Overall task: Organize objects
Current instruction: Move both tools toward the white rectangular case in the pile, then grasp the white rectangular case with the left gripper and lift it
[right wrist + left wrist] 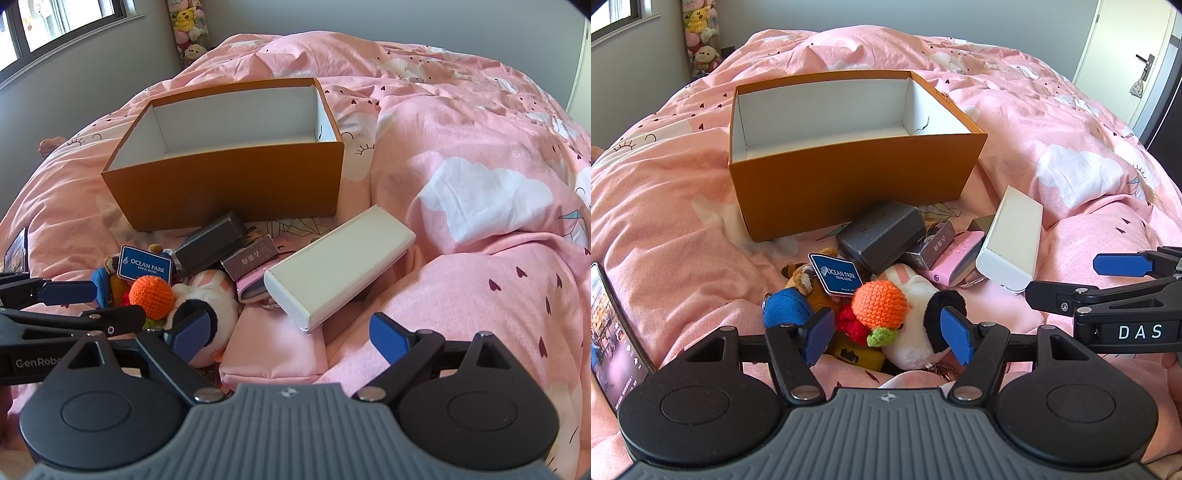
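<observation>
An open orange box [849, 177] [229, 184] with a white, empty inside stands on the pink bed. In front of it lies a pile: an orange crocheted ball [879, 304] [152, 295], a white and black plush [923, 332] [207, 306], a brown plush with an Ocean Park tag [836, 275] [146, 266], a grey box [882, 234] [210, 243], a pink case [955, 258] and a long white box [1012, 243] [340, 262]. My left gripper [888, 334] is open, its jaws either side of the crocheted ball and plush. My right gripper [291, 338] is open and empty, just short of the white box.
A phone [613, 332] lies at the left on the pink duvet [480, 221]. A pink pouch [273, 350] lies under my right gripper. Plush toys [700, 37] hang in the far corner, by a window. A door [1126, 62] is at the right.
</observation>
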